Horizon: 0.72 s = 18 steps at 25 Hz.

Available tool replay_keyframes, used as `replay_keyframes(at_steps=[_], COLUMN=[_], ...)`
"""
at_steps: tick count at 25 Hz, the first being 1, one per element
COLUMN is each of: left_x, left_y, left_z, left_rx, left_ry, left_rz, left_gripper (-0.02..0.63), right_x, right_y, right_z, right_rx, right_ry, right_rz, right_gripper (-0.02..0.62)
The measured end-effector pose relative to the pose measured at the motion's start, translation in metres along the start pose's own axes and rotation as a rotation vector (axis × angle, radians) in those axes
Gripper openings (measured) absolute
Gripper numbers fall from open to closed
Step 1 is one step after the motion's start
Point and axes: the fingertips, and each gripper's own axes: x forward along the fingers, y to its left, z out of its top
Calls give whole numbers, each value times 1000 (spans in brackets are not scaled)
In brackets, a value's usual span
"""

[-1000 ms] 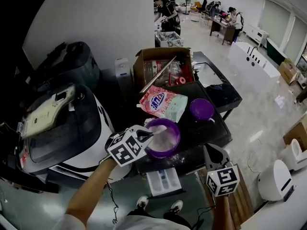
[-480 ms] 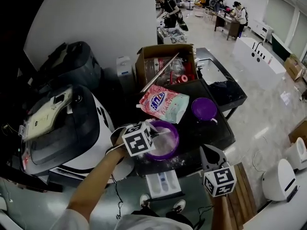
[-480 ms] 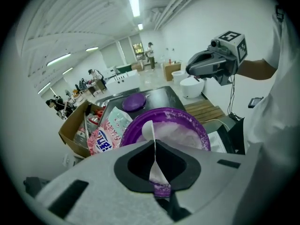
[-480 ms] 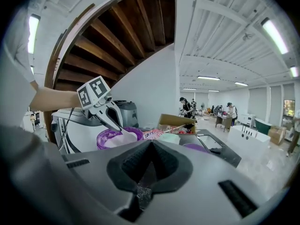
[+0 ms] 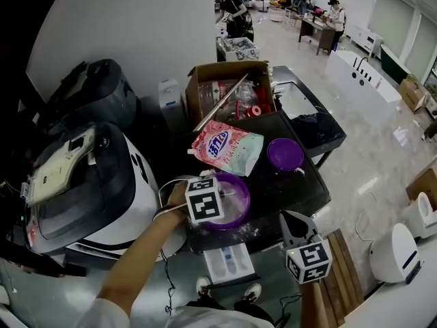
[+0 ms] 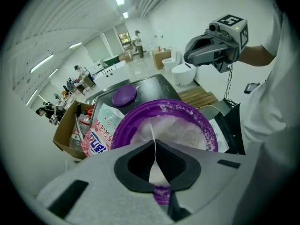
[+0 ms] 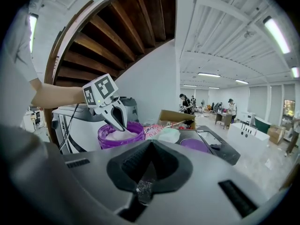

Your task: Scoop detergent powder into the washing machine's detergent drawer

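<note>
A purple bowl [image 5: 235, 207] of white detergent powder stands at the front of the black table [image 5: 300, 183]. My left gripper [image 5: 222, 195] reaches into it from the left, shut on a thin white scoop [image 6: 151, 134] that dips toward the powder [image 6: 185, 131]. In the right gripper view, the left gripper [image 7: 120, 123] points down into the bowl [image 7: 123, 136]. My right gripper [image 5: 291, 219] hangs shut and empty off the table's front right. The white detergent drawer [image 5: 231, 264] sticks out below the table edge, near my feet.
A pink detergent bag [image 5: 225, 149] and a purple lid [image 5: 285, 154] lie behind the bowl. Further back is an open cardboard box [image 5: 229, 94]. The washing machine [image 5: 89, 183] stands at the left. People work at desks in the far room.
My left gripper has moved right, further over the purple bowl. The right gripper has stayed low at the front right.
</note>
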Motion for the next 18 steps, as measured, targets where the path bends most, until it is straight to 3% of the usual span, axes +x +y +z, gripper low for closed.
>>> replay_keyframes(at_steps=[18], left_x=[3], left_y=[-40], left_z=[1], left_rx=[12], left_ry=[19], left_rz=[-252], left_gripper=[14], right_x=[-15], right_y=[-2], right_z=[-11], right_rx=[-8], right_ry=[36], right_rz=[-28], right_gripper=[-3])
